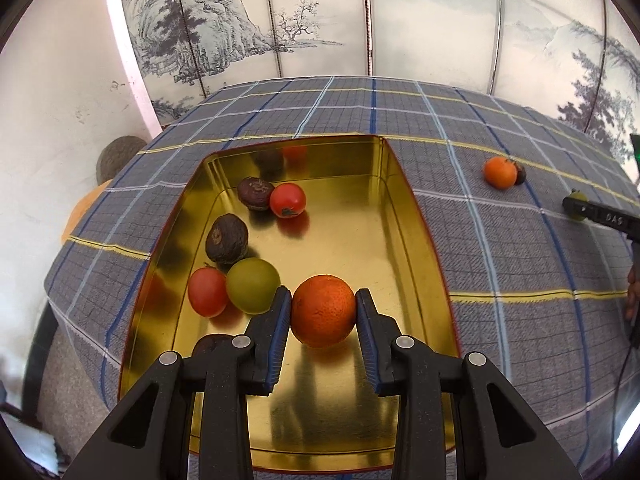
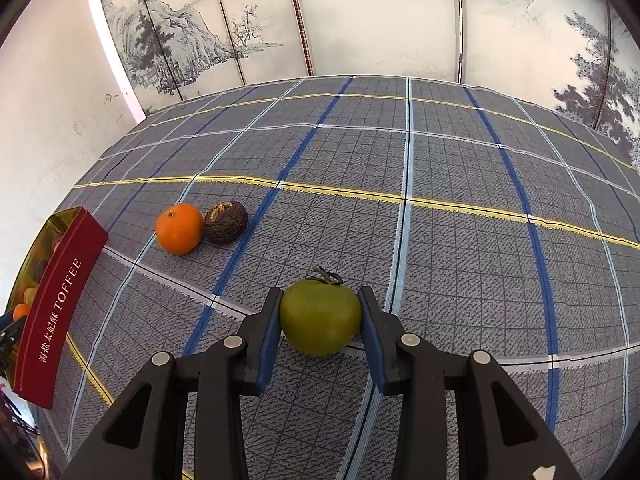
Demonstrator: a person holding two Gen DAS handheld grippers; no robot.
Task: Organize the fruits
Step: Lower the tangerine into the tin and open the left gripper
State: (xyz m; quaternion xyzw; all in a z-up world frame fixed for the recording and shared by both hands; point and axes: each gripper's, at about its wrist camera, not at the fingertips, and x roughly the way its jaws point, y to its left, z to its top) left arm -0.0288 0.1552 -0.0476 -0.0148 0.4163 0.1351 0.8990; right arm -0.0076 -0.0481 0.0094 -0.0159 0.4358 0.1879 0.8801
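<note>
My left gripper (image 1: 324, 310) is shut on an orange (image 1: 324, 312), held low inside a gold tin box (image 1: 416, 216). The tin holds two red tomatoes (image 1: 287, 200) (image 1: 207, 292), a green fruit (image 1: 253, 286) and two dark brown wrinkled fruits (image 1: 227, 240) (image 1: 255, 193). My right gripper (image 2: 320, 316) is shut on a green tomato (image 2: 320, 316) with a dry stem, just over the plaid cloth. Another orange (image 2: 179, 228) and a brown fruit (image 2: 226, 223) lie touching each other on the cloth, left of and beyond it. The right gripper (image 1: 576, 210) also shows at the left wrist view's right edge.
A grey plaid tablecloth (image 2: 460, 240) covers the table. The tin's red outer wall (image 2: 56, 312) reads TOFFEE at the far left of the right wrist view. A painted folding screen (image 1: 400, 20) stands behind the table. A person's hand (image 1: 632, 292) is at the right edge.
</note>
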